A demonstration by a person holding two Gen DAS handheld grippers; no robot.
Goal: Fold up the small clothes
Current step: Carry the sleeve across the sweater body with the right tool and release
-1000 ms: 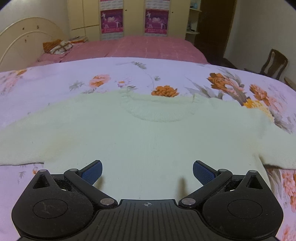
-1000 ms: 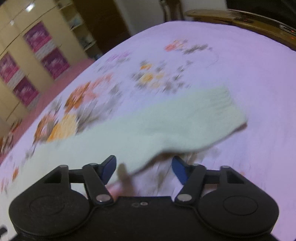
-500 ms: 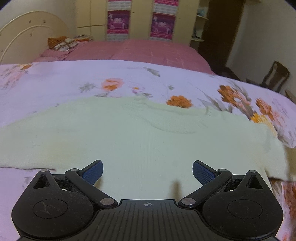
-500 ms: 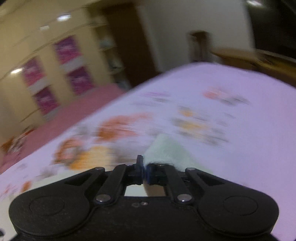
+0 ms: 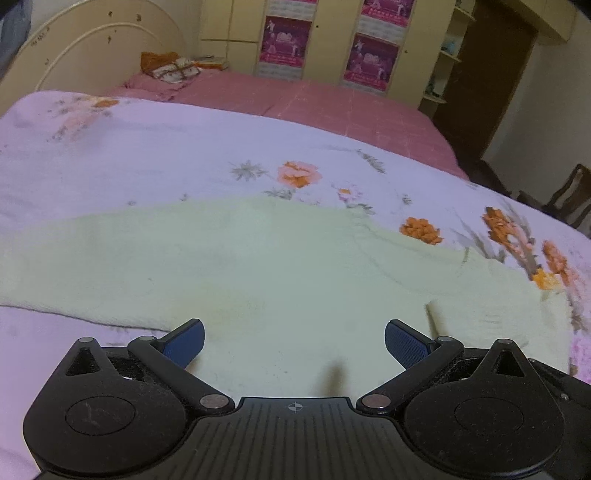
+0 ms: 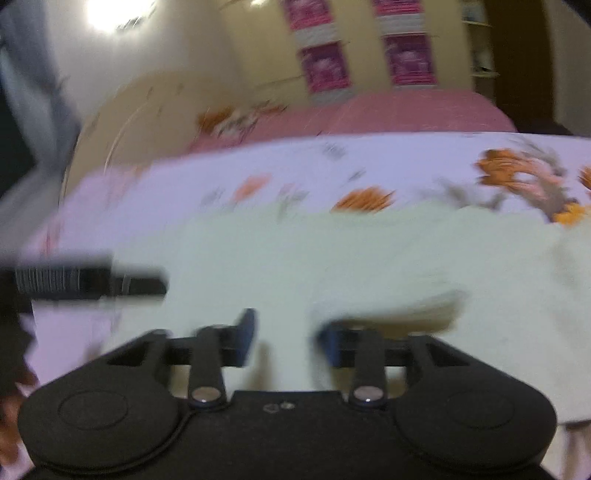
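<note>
Over the sweater (image 5: 280, 280) your right gripper (image 6: 286, 338) has let go — jaws apart, sleeve (image 6: 388, 302) folded inward; left gripper (image 5: 294, 338) stays wide open.

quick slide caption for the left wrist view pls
Open left gripper hovering over a pale green knit sweater spread flat on a lilac floral bedsheet.

Warm, dim indoor light; the ceiling lamp (image 6: 114, 13) glared white. The right view smeared with motion blur, the left stayed sharp, edges fisheye-bent.
</note>
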